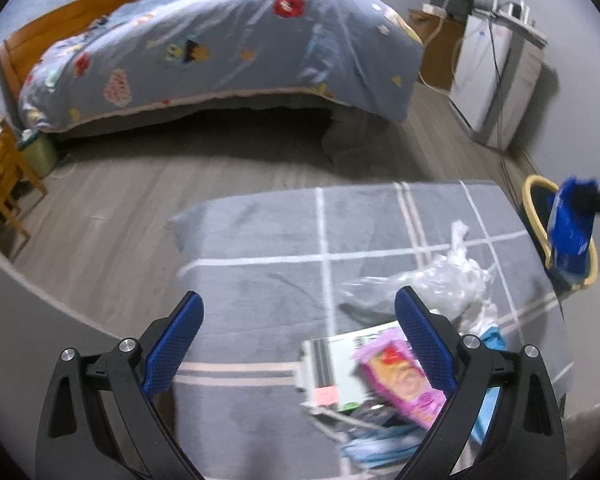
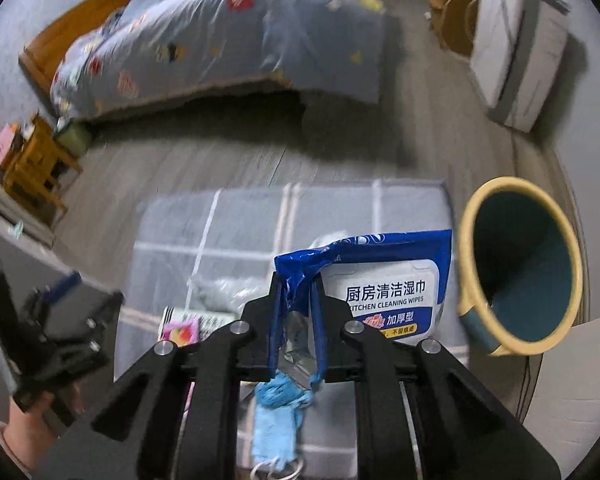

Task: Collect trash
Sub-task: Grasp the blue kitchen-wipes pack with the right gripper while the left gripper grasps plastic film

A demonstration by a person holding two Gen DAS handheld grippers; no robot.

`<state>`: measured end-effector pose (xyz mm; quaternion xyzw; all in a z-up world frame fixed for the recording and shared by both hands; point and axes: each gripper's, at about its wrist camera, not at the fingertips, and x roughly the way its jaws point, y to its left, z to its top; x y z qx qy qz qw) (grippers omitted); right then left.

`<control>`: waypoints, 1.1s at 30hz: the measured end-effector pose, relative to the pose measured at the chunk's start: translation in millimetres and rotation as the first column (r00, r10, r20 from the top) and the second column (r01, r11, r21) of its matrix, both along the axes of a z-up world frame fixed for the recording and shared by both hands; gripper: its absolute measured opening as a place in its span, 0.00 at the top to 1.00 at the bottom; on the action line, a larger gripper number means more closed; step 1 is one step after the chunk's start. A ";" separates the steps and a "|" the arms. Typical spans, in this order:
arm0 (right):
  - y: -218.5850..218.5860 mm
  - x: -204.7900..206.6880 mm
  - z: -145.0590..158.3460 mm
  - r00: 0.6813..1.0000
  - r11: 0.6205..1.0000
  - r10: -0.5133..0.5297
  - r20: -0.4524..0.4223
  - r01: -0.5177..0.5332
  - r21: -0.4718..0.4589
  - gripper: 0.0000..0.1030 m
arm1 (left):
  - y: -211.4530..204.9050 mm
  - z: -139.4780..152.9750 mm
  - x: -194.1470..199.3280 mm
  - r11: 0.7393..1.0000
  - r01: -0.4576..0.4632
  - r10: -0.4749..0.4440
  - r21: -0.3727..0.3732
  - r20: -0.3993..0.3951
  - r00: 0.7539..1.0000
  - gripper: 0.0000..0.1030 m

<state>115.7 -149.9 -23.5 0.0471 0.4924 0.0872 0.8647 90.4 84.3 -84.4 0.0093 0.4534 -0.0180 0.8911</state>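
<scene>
My right gripper [image 2: 296,280] is shut on a blue and white kitchen wipes pack [image 2: 384,288] and holds it in the air just left of the yellow-rimmed trash bin [image 2: 520,264]. From the left wrist view the pack [image 1: 572,224] hangs over the bin [image 1: 534,188]. My left gripper [image 1: 300,308] is open and empty above a grey checked cushion [image 1: 260,264]. On the cushion lie a crumpled clear plastic bag [image 1: 440,276], a pink wrapper [image 1: 400,376], a white and green box [image 1: 336,364] and a light blue face mask [image 2: 276,420].
A bed with a blue patterned quilt [image 1: 228,48] stands beyond a strip of grey wood floor [image 1: 100,208]. A wooden stool [image 1: 0,176] and a green bin [image 1: 40,152] are at the left. A white cabinet [image 1: 496,76] stands at the right wall.
</scene>
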 end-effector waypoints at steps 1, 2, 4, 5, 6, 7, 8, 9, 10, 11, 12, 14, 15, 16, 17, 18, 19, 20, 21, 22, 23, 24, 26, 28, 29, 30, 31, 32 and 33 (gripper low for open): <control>-9.0 1.9 1.3 1.000 1.000 -0.018 0.009 0.017 0.020 0.87 | -5.9 -2.8 2.6 1.000 0.009 -0.009 -0.006 -0.007 1.000 0.07; -16.0 3.7 2.4 1.000 0.999 -0.028 0.010 0.028 0.047 0.87 | -14.7 -6.6 6.0 1.000 0.023 -0.023 -0.008 -0.011 1.000 0.07; -28.8 7.9 5.2 0.999 0.995 -0.046 0.020 0.044 0.094 0.87 | -27.7 -13.3 12.0 0.999 0.047 -0.047 -0.002 -0.017 0.999 0.07; -33.1 9.5 6.4 0.998 0.993 -0.050 0.027 0.047 0.108 0.87 | -33.8 -17.1 15.6 0.998 0.060 -0.060 -0.004 -0.021 0.998 0.07; -37.2 11.9 7.3 0.998 0.991 -0.051 0.033 0.047 0.129 0.87 | -41.6 -22.7 20.2 0.997 0.074 -0.074 -0.005 -0.027 0.997 0.07; -39.3 13.3 7.6 0.998 0.989 -0.050 0.034 0.044 0.143 0.87 | -47.9 -28.0 24.3 0.996 0.084 -0.085 -0.008 -0.035 0.996 0.08; -40.8 14.9 7.4 0.998 0.986 -0.045 0.034 0.039 0.164 0.87 | -55.1 -34.1 28.5 0.995 0.100 -0.100 -0.013 -0.047 0.994 0.08; -41.7 16.4 7.4 0.999 0.983 -0.041 0.032 0.035 0.178 0.87 | -61.4 -39.8 31.0 0.993 0.116 -0.116 -0.014 -0.057 0.992 0.09; -41.8 18.8 6.6 0.999 0.983 -0.032 0.030 0.026 0.182 0.87 | -68.0 -44.6 33.0 0.991 0.134 -0.135 -0.009 -0.067 0.989 0.10; -40.9 19.5 6.8 0.999 0.984 -0.024 0.031 0.018 0.178 0.87 | -78.0 -50.1 35.1 0.986 0.167 -0.166 0.006 -0.076 0.983 0.10; -39.9 21.3 7.0 0.999 0.987 -0.011 0.038 0.005 0.163 0.87 | -85.4 -53.6 36.2 0.981 0.193 -0.191 0.013 -0.082 0.978 0.11; -41.5 22.7 8.2 0.999 0.989 0.001 0.047 -0.008 0.147 0.88 | -100.5 -62.9 39.5 0.968 0.250 -0.246 0.021 -0.113 0.963 0.18; -42.9 22.3 7.7 0.999 0.990 0.003 0.051 -0.010 0.142 0.88 | -104.6 -67.5 41.2 0.963 0.269 -0.264 0.018 -0.133 0.955 0.25; -44.8 24.1 7.4 0.999 0.990 0.004 0.052 -0.012 0.138 0.88 | -108.9 -72.3 42.9 0.958 0.286 -0.281 0.012 -0.154 0.947 0.30; -45.7 25.5 6.4 0.999 0.991 0.006 0.050 -0.012 0.135 0.88 | -111.6 -75.8 44.1 0.956 0.293 -0.287 0.016 -0.169 0.943 0.32; -46.9 26.9 4.9 0.999 0.991 0.006 0.046 -0.012 0.133 0.88 | -114.1 -79.6 45.9 0.955 0.297 -0.286 0.031 -0.183 0.941 0.33; -48.1 28.8 2.7 0.999 0.991 0.007 0.039 -0.012 0.135 0.88 | -114.7 -81.0 47.6 0.954 0.298 -0.288 0.032 -0.187 0.939 0.37; -49.6 29.5 0.7 0.999 0.991 0.008 0.032 -0.012 0.137 0.88 | -114.8 -81.6 48.9 0.954 0.297 -0.286 0.030 -0.190 0.939 0.40; -50.1 31.1 -1.3 1.000 0.990 0.010 0.024 -0.013 0.137 0.88 | -113.8 -82.5 50.7 0.956 0.292 -0.281 0.026 -0.197 0.939 0.47; -50.9 31.4 -2.4 1.000 0.990 0.012 0.021 -0.015 0.138 0.88 | -112.7 -82.6 51.9 0.957 0.289 -0.279 0.025 -0.199 0.940 0.58; -51.6 31.7 -3.1 1.000 0.990 0.012 0.020 -0.015 0.137 0.87 | -111.9 -82.2 52.2 0.958 0.287 -0.277 0.023 -0.197 0.940 0.62; -52.1 32.2 -3.0 1.000 0.990 0.012 0.020 -0.014 0.137 0.88 | -111.5 -81.2 52.4 0.958 0.286 -0.277 0.021 -0.195 0.941 0.69; -53.5 31.9 -2.5 1.000 0.990 0.008 0.022 -0.011 0.141 0.88 | -110.4 -77.4 52.6 0.958 0.287 -0.279 0.021 -0.184 0.943 0.81; -54.0 31.2 -1.8 1.000 0.989 0.006 0.024 -0.010 0.145 0.88 | -110.2 -72.3 49.9 0.957 0.291 -0.283 0.022 -0.167 0.944 0.89; -54.1 30.8 -1.5 1.000 0.989 0.005 0.025 -0.009 0.145 0.88 | -110.3 -69.1 47.5 0.956 0.291 -0.282 0.034 -0.155 0.947 0.90; -54.5 30.4 -1.2 1.000 0.989 0.004 0.025 -0.007 0.147 0.88 | -110.4 -65.2 45.3 0.954 0.297 -0.289 0.039 -0.143 0.947 0.90; -55.5 30.2 -1.1 1.000 0.989 0.002 0.025 -0.006 0.149 0.88 | -110.0 -62.2 43.9 0.954 0.298 -0.290 0.041 -0.135 0.947 0.90; -56.7 29.7 0.2 1.000 0.988 -0.001 0.027 -0.003 0.152 0.88 | -109.6 -57.8 42.2 0.953 0.297 -0.290 0.050 -0.120 0.949 0.90; -57.6 29.4 1.1 1.000 0.988 -0.003 0.030 -0.002 0.154 0.88 | -109.1 -50.6 40.1 0.953 0.295 -0.288 0.064 -0.096 0.953 0.90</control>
